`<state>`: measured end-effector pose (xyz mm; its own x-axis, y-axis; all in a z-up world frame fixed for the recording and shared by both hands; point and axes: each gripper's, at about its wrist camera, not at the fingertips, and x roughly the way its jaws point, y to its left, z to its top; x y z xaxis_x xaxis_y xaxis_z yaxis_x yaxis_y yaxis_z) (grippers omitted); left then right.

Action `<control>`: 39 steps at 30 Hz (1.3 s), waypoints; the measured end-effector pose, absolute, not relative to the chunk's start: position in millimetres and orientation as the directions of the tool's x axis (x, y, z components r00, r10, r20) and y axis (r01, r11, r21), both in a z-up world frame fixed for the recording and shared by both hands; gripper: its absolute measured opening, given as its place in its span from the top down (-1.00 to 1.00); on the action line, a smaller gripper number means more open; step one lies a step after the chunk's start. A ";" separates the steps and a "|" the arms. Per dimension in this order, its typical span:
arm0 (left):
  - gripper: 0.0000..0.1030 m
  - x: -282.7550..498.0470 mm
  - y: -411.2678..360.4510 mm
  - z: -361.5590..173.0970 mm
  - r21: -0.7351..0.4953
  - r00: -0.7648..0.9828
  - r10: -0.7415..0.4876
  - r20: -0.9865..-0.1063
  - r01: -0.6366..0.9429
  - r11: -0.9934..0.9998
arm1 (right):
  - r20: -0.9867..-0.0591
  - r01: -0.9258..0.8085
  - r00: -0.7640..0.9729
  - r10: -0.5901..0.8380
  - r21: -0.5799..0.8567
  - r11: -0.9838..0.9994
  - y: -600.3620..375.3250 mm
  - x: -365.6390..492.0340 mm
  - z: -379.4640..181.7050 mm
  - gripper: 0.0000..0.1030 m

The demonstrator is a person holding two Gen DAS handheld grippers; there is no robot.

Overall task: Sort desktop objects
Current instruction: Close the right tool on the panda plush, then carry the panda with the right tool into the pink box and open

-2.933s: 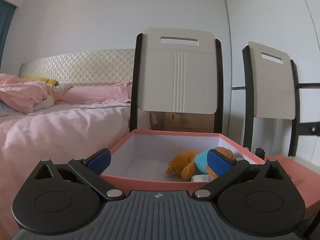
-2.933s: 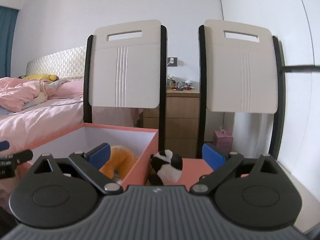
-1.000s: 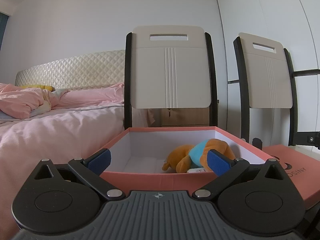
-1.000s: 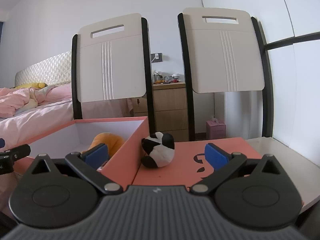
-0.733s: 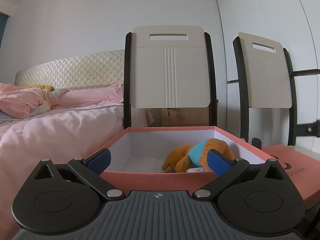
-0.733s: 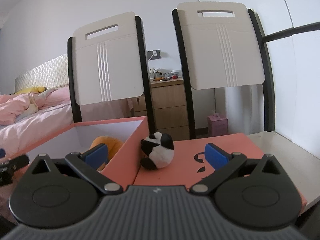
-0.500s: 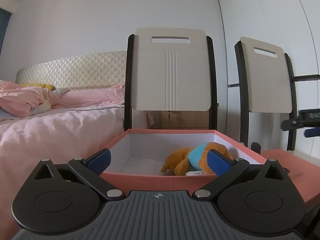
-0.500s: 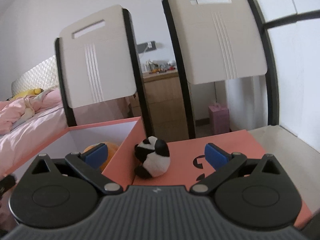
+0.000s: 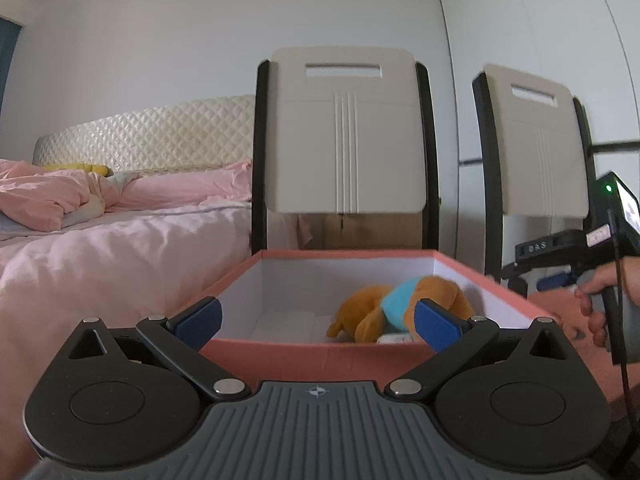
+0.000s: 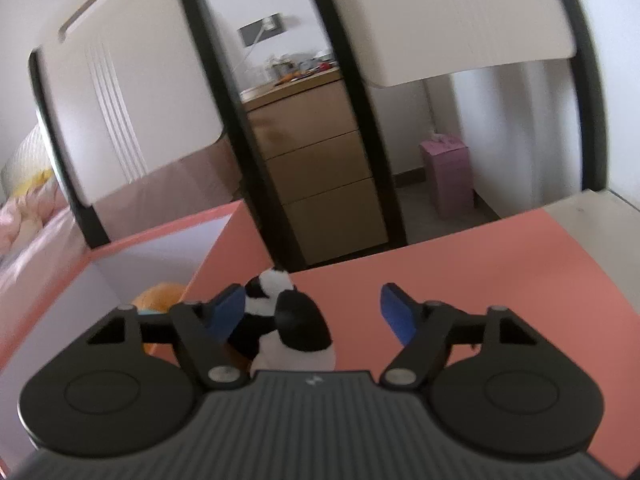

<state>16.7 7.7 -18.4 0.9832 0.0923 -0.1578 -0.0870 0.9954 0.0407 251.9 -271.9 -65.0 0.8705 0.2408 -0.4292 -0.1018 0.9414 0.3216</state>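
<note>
A black-and-white panda plush [image 10: 286,312] lies on the salmon lid [image 10: 460,276], right beside the open salmon box [image 10: 228,248]. My right gripper [image 10: 311,310] straddles the panda and its jaws are closing. The left pad [image 10: 226,308] sits against the panda and the right pad [image 10: 394,314] stands apart from it. Inside the box [image 9: 304,354] lies an orange plush in a blue shirt [image 9: 400,306]. My left gripper [image 9: 317,320] hangs open at the box's near wall, holding nothing. The right gripper [image 9: 560,258] and the hand [image 9: 598,300] that holds it show at the right edge.
Two cream chair backs [image 9: 346,132] [image 9: 538,148] stand behind the box. Between them is a wooden drawer unit [image 10: 320,168], with a small pink box [image 10: 448,172] on the floor. A bed with pink bedding [image 9: 100,236] is on the left. White tabletop [image 10: 596,216] lies right of the lid.
The right gripper has moved forward and rolled, bringing the panda between its narrowing jaws. In the left wrist view it and the hand have come in at the right edge. The left gripper stayed put.
</note>
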 end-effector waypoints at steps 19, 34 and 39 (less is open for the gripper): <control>-1.00 18.0 5.7 -19.9 0.089 0.980 0.068 -0.187 -0.052 0.995 | -0.348 -0.131 0.911 0.223 0.269 0.954 -265.3 241.9 -37.3 0.57; -1.00 10.7 14.9 -8.2 0.053 0.985 0.076 -0.155 -0.069 0.996 | -0.276 -0.304 0.902 0.331 0.138 0.943 -198.0 213.4 54.9 0.57; -1.00 9.9 20.0 -6.1 0.029 0.986 0.082 -0.147 -0.079 0.996 | -0.327 -0.411 0.847 0.418 0.094 0.907 -155.2 217.0 65.2 0.57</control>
<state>9.9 20.0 -6.1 0.9858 0.0822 -0.1466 -0.0788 0.9965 0.0287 217.0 -155.2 65.2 0.8473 0.4185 -0.3270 -0.4114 0.9066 0.0942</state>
